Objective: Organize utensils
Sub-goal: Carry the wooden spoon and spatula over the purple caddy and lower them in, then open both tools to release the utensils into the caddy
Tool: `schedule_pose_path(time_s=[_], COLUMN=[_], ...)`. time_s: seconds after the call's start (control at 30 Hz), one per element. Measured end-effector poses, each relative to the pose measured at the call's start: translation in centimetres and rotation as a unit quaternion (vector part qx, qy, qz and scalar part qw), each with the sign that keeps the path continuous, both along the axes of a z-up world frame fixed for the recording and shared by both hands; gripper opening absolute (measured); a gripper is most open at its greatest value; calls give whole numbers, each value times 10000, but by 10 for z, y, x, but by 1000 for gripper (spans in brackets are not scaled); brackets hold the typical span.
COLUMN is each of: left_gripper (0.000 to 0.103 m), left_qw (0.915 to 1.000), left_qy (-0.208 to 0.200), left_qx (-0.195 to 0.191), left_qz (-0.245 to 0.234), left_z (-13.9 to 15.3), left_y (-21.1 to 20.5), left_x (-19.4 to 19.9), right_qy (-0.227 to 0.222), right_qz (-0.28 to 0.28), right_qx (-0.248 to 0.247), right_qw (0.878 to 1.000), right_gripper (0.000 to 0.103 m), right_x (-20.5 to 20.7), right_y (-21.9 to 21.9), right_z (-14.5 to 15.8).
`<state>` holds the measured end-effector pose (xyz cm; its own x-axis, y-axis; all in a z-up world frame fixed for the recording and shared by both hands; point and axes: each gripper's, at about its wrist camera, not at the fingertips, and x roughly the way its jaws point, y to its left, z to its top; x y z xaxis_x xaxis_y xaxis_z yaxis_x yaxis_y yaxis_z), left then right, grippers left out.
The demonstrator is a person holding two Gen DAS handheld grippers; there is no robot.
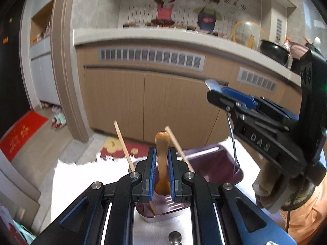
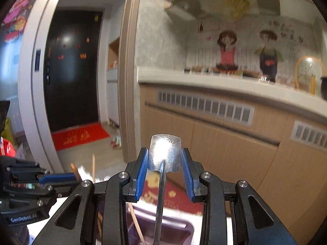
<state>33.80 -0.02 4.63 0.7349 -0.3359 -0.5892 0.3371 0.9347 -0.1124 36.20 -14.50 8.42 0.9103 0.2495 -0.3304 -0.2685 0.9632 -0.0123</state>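
Your left claw point(image 1: 162, 176) is clamped on a brown spoon point(image 1: 162, 159), low in the centre of the frame, upright above the purple tray point(image 1: 216, 163), which sits on the white tabletop point(image 1: 81, 179). Two chopsticks point(image 1: 123, 146) lean in what looks like the tray. Your right claw point(image 2: 164, 171), at lower centre of its own view, grips a metal fork point(image 2: 163, 159), tines hanging down at right point(image 1: 235, 159).

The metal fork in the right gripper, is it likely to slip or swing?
The metal fork looks smooth and shiny, so probably slippery. The right gripper pinches only its flat end, so the thin shaft hanging toward the purple tray could swing.
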Motion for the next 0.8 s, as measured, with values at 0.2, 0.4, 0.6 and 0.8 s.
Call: schedule_pose_path(time_s=[0.2,0.4,0.6,0.8], left_gripper=[10,17,74,102], left_qw=[9991,9984,9992,9981], left_qy=[417,559,281,25], left_qx=[-24,-26,-173,91], left_qz=[-35,8,240,603], left_z=[-35,-46,-36,-31], left_y=[-2,3,22,42], left_x=[11,9,-16,-60], right_qy=[518,1029,1234,1367], right_qz=[120,247,140,-53], right_qx=[-236,-163,-157,74], right_qw=[9983,9942,9921,9906], right_gripper=[33,33,37,65], right_x=[7,6,-15,-62], right_y=[3,1,-5,-24], right_z=[-45,-68,-74,-68])
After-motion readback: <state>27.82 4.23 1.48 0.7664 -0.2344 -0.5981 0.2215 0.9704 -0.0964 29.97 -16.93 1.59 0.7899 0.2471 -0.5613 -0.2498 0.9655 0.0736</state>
